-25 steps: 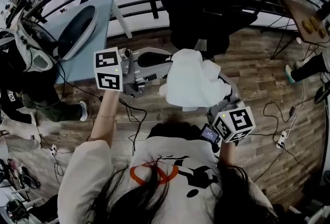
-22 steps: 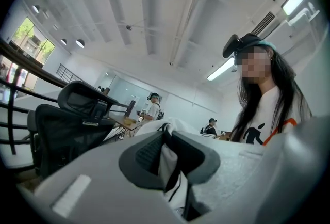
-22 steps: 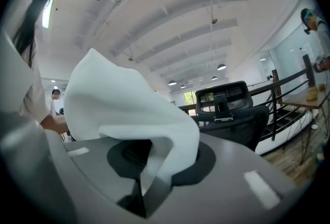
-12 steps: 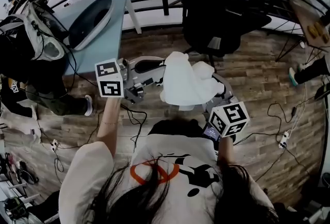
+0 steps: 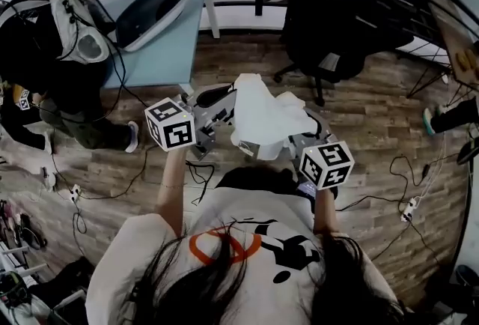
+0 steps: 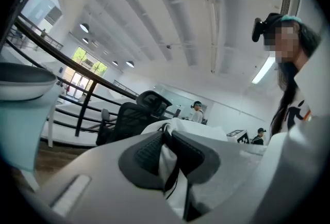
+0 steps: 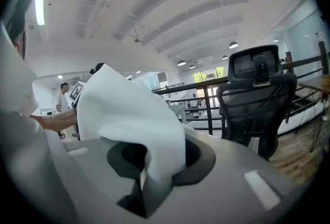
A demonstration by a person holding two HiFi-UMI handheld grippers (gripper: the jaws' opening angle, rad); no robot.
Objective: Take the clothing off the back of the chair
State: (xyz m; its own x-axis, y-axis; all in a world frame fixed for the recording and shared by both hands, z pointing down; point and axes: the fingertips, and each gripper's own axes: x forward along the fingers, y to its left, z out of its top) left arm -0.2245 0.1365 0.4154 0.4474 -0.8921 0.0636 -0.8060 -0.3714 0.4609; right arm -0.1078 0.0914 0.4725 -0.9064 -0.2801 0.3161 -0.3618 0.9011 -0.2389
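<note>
hanging between both tools, the left gripper [image 5: 224, 109] clamps one edge of the white garment [image 5: 262, 115], the right gripper [image 5: 296, 142] pinches the other; the black office chair [image 5: 337, 24] stands well apart, so removal seems done.

Bright ceiling light, fisheye-warped edges
</note>
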